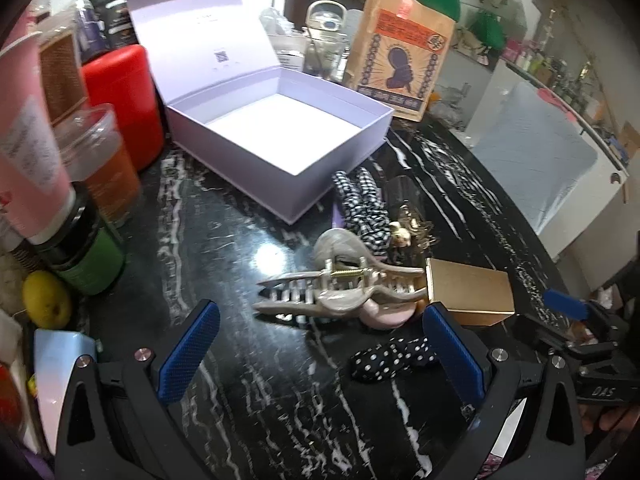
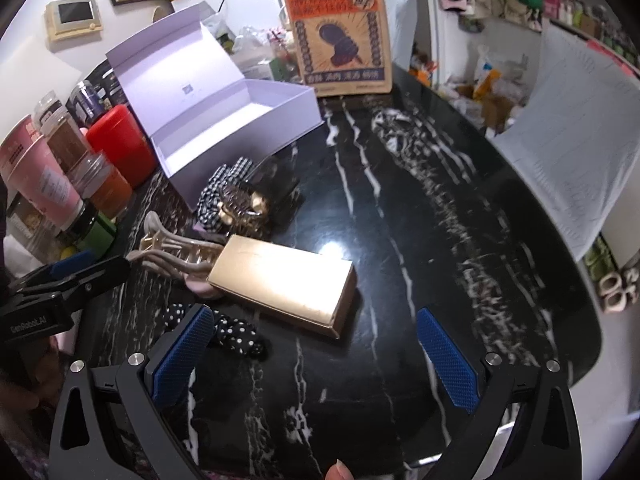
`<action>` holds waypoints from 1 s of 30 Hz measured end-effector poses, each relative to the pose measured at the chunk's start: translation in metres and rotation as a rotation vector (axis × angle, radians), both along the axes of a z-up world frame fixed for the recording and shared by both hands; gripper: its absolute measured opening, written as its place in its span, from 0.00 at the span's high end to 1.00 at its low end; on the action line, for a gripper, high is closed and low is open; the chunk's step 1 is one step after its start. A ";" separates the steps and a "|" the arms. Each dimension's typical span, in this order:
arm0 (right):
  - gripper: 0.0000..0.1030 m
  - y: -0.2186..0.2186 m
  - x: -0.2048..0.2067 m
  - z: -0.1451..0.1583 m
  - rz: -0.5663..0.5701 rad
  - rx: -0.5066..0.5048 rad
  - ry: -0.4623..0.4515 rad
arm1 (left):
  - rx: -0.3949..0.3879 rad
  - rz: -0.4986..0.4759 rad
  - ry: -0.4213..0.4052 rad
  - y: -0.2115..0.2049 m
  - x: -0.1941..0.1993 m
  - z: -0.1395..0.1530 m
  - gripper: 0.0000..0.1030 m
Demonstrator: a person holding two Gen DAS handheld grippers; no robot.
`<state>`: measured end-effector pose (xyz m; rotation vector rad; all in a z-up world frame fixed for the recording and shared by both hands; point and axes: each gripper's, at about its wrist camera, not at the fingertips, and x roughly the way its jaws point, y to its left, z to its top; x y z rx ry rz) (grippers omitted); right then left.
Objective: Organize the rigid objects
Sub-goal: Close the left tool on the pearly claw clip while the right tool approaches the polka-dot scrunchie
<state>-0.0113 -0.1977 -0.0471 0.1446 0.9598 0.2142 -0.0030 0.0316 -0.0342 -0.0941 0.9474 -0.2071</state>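
An open, empty lavender box [image 1: 280, 128] [image 2: 224, 120] stands at the back of the black marble table [image 1: 240, 380]. In front of it lie a beige hair claw clip [image 1: 340, 292] [image 2: 176, 256], a gold box [image 1: 470, 292] [image 2: 284, 280], a checked scrunchie [image 1: 364, 208] [image 2: 224, 192], a polka-dot bow [image 1: 392, 358] [image 2: 236, 334] and a small gold clip [image 1: 402, 234] [image 2: 244, 204]. My left gripper [image 1: 320, 352] is open, just short of the claw clip. My right gripper [image 2: 316, 356] is open, just short of the gold box.
Jars, a red canister [image 1: 124, 100], a pink tube [image 1: 32, 168] and a lemon [image 1: 46, 300] crowd the left side. A brown paper bag [image 1: 400, 52] [image 2: 340, 28] stands behind the box. The table's rounded edge runs along the right.
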 end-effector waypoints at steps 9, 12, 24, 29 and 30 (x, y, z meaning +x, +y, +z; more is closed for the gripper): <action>0.00 0.003 0.018 -0.011 0.052 0.025 0.021 | -0.039 -0.088 0.025 -0.008 0.026 -0.013 0.05; 0.00 0.006 0.023 -0.014 0.077 0.032 0.030 | -0.037 -0.128 0.028 -0.011 0.031 -0.017 0.07; 0.00 0.012 0.038 -0.025 0.130 0.010 0.057 | -0.065 -0.174 0.055 -0.018 0.050 -0.030 0.36; 0.00 0.014 0.041 -0.029 0.140 0.015 0.070 | -0.142 -0.148 0.059 -0.010 0.050 -0.034 0.52; 0.00 0.014 0.041 -0.029 0.140 0.013 0.070 | -0.155 -0.140 0.058 -0.008 0.050 -0.034 0.53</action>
